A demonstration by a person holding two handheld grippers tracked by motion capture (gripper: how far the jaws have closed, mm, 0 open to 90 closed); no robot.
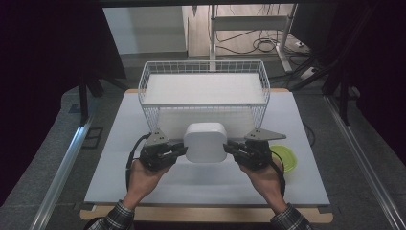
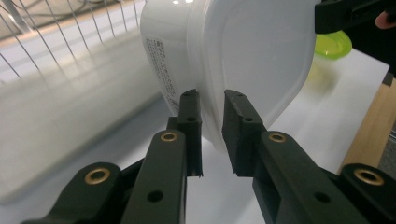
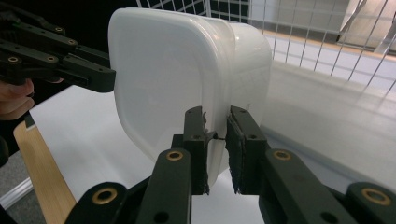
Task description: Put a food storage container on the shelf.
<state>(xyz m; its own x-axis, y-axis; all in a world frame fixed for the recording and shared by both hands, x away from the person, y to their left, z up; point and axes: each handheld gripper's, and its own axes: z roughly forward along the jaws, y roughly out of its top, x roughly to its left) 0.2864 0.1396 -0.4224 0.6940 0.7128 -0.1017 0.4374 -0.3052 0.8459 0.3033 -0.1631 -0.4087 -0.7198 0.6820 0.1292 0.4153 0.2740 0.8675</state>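
Note:
A white, rounded-square plastic container (image 1: 206,142) with its lid on hangs above the table in front of the wire basket (image 1: 203,64). My left gripper (image 1: 182,149) is shut on the container's left rim, and my right gripper (image 1: 229,146) is shut on the right rim. In the left gripper view the jaws (image 2: 212,116) pinch the thin lip of the container (image 2: 233,56), with the right gripper (image 2: 345,14) at the far side. The right gripper view shows its jaws (image 3: 215,126) clamped on the lip of the container (image 3: 187,79), and the left gripper (image 3: 70,65) beyond.
The white wire basket (image 2: 46,28) stands just behind the container on the white table mat (image 1: 143,182). A green round lid or dish (image 1: 285,158) lies on the mat beside my right hand. A wooden table edge (image 3: 42,182) borders the mat at the front.

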